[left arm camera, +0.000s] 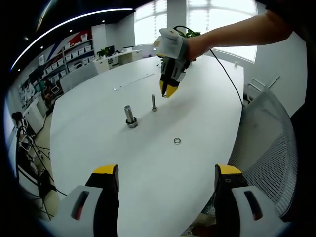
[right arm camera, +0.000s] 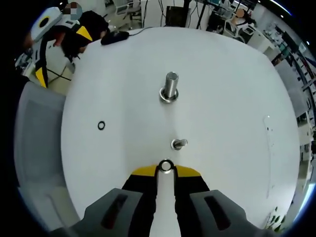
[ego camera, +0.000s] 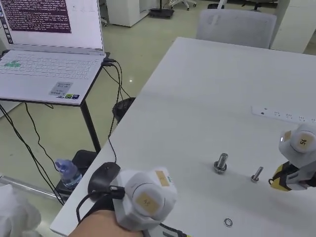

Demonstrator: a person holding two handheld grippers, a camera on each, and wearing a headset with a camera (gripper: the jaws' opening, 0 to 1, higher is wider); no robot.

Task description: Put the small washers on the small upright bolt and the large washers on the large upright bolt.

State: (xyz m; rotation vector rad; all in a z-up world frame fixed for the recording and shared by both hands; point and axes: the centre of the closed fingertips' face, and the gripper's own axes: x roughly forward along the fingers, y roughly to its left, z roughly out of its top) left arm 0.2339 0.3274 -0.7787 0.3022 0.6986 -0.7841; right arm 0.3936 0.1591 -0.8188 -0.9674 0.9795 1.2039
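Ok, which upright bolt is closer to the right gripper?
The small bolt, the thin one just ahead of the right gripper holding a washer; the thicker large bolt stands farther off.

Left gripper held low and level, jaws spread wide. Right gripper angled downward, jaws drawn close, yellow tips pinching washer. Right forearm bare, reaching in from above. Left forearm at head view's bottom edge.
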